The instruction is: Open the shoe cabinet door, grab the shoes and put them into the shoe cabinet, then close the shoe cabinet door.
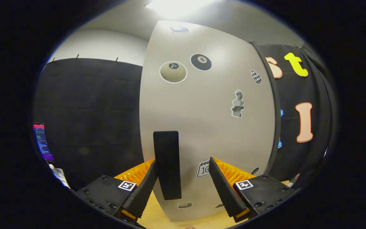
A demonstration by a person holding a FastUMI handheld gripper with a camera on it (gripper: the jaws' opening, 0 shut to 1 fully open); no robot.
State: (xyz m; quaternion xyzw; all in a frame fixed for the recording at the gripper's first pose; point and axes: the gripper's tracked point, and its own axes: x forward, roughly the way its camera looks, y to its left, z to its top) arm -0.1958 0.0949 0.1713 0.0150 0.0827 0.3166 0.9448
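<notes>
- I have the gripper (183,167) right up against the shoe cabinet door (208,121), which takes up the middle of the frame from top to bottom.
- Its fingers stand spread apart, released, clamping nothing. The left fingertip sits right at the edge of the dark upright handle (167,165); I cannot tell whether it touches. The right finger is well off to the handle's right.
- The handle runs along the door's left edge, low in the frame, so I judge the fingers are spread to take it between them.
- The door's left edge shows against the dark cloth behind, so the door seems to stand turned somewhat; I cannot tell how far open it is.
- Stickers (201,62) dot the door's face, mostly upper centre.
- A lit screen (43,141) sits at lower left.
- With the fingers at the handle, this would suit either pulling the door open or pushing it shut.
</notes>
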